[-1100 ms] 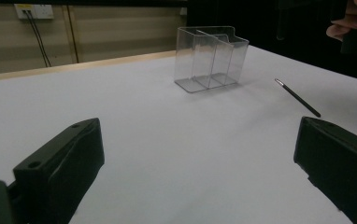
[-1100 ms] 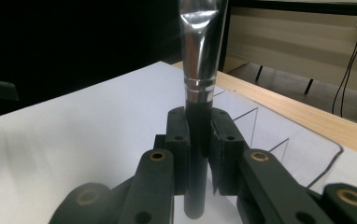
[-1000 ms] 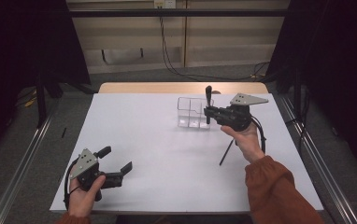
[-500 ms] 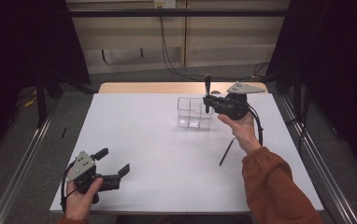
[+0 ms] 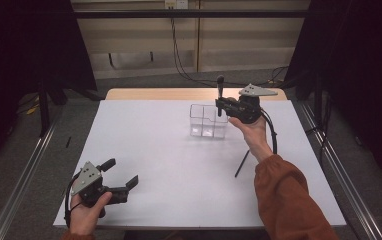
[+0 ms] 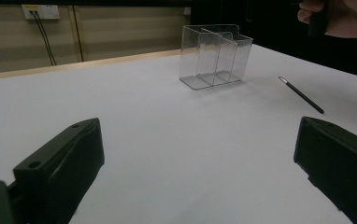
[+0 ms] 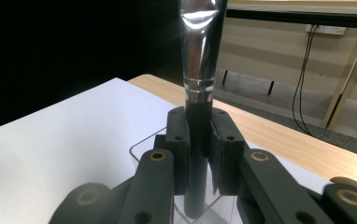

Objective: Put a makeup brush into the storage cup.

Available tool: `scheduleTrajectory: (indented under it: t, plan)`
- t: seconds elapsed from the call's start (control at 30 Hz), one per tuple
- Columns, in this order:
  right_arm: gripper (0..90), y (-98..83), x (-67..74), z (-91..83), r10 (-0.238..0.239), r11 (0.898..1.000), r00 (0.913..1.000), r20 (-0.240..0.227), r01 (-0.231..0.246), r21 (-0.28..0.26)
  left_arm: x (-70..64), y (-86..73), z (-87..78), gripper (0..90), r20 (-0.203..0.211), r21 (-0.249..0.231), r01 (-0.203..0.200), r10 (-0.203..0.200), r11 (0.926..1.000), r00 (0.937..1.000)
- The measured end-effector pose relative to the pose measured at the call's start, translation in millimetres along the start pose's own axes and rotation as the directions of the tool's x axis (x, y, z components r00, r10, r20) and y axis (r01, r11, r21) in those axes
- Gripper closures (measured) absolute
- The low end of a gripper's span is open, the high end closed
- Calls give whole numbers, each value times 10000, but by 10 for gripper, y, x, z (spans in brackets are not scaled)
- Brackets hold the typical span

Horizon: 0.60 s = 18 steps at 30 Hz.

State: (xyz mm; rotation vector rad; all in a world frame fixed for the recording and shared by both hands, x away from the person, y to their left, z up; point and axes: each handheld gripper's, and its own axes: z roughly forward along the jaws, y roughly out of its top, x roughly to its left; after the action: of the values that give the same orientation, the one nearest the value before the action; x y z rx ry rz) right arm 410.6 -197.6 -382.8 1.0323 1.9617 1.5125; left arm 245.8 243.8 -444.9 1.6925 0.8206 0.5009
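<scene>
High view, right gripper: clamped on a makeup brush, at about 1 o'clock from the table's middle.
High view, brush axis: upright, long axis vertical, rounded head up, lower end over the right compartment of the clear organizer.
High view, second brush: thin and dark, flat on the white table, at 5 o'clock from the organizer, lying diagonally, well apart from it.
High view, left gripper: at 7 o'clock near the table's near edge, jaws spread, nothing between them.
Left gripper view, jaws: wide apart at lower left and lower right, bare table between.
Left gripper view, organizer: at 12 o'clock, standing upright; the thin brush lies at 2 o'clock, pale tip toward the organizer.
Right gripper view, grip: both pads pressed on the brush's black handle.
Right gripper view, brush axis: vertical, silver ferrule above the jaws, handle end just above the organizer's rim.
</scene>
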Motion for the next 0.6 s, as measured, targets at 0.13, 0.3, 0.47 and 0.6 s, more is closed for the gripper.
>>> scheduleTrajectory:
  t: [0.13, 0.3, 0.47, 0.6]
  plan:
    - [799, -40, -33, 49, -50, 9999, 9998, 180, 47, 141, 0, -1, 6, 18, 89, 30, -7, 7, 10000, 10000]
    - [799, -85, -77, 94, 68, 9997, 9996, 284, -74, 212, 14, -3, 8, 23, 65, 39, -15, 15, 10000, 10000]
    - [799, -146, -113, 132, 110, 9994, 9993, 361, -121, 322, 6, -4, 8, 26, 124, 55, -30, 30, 10000, 9999]
    - [799, -185, -145, 144, 163, 9992, 9990, 416, -177, 349, 8, -7, 17, 29, 183, 49, 0, -1, 10000, 9998]
